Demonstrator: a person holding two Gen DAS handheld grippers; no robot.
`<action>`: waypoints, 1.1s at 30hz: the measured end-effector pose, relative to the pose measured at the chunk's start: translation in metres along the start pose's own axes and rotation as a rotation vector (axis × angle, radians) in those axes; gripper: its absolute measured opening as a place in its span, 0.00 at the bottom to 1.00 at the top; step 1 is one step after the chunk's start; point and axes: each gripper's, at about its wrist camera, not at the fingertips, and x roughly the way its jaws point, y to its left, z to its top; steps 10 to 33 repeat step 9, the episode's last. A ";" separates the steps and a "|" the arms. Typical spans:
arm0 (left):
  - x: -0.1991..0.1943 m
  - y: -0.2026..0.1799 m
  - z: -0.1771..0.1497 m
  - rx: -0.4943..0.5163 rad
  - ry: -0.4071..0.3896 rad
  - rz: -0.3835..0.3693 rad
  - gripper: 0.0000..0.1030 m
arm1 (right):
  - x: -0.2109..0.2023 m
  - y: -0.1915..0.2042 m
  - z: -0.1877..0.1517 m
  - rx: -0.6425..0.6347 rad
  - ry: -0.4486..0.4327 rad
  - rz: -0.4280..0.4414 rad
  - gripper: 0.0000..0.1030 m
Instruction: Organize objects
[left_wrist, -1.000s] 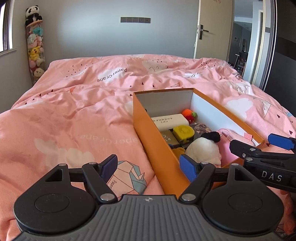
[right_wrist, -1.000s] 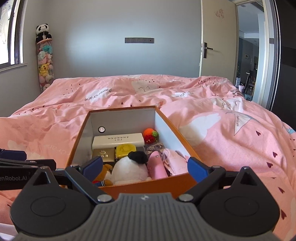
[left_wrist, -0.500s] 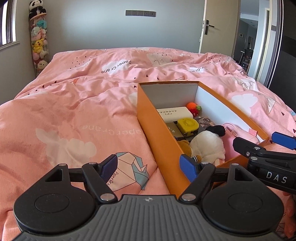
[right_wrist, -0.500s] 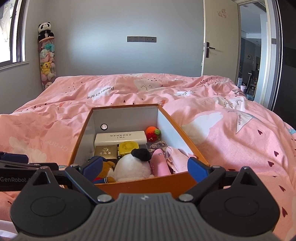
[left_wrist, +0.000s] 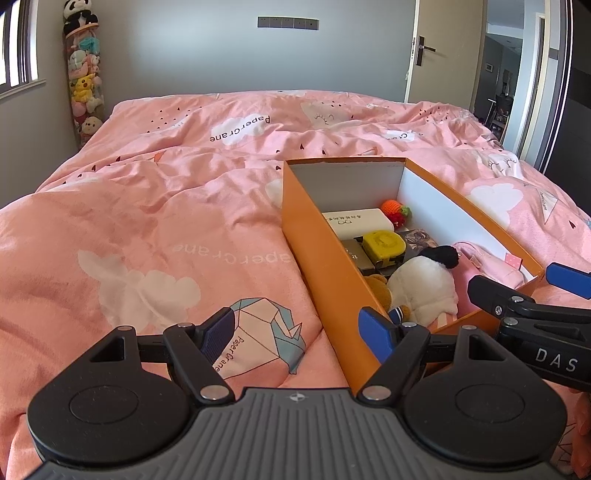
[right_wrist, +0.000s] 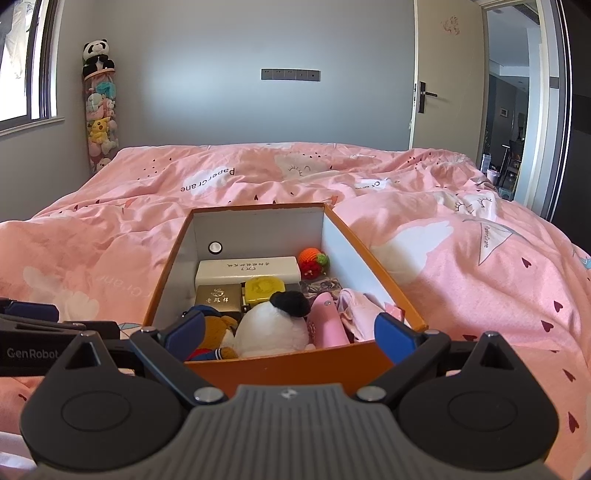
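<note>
While both grippers have drawn back a little from the box (right_wrist: 295, 363) over the last second, nothing inside it has shifted: the white case (right_wrist: 246, 271), gold case (right_wrist: 218, 297), yellow tin (right_wrist: 264, 290), crochet berry (right_wrist: 313, 262), panda plush (right_wrist: 275, 325), bear (right_wrist: 218, 334), pink bottle (right_wrist: 327, 321) and pink cloth (right_wrist: 360, 308) all lie packed in it as before. The left gripper (left_wrist: 295, 332) hangs with its jaws wide apart and empty, straddling the near left corner of the box, one finger over the quilt (left_wrist: 147, 221) and one just inside the wall. The right gripper (right_wrist: 291, 332) is likewise wide open and holds nothing, hovering at the box's near wall. No loose item shows on the quilt, so the sorting looks finished, or nearly so; the retreat reads as a closing pull-away rather than a new reach.
</note>
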 end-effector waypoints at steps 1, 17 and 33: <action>0.000 0.000 0.000 -0.001 -0.001 0.000 0.87 | 0.000 0.000 0.000 -0.001 0.002 0.001 0.95; -0.001 0.001 0.000 -0.008 0.000 0.003 0.87 | 0.001 0.002 -0.001 -0.004 0.005 0.003 0.95; -0.001 0.001 0.000 -0.008 0.000 0.003 0.87 | 0.001 0.002 -0.001 -0.004 0.005 0.003 0.95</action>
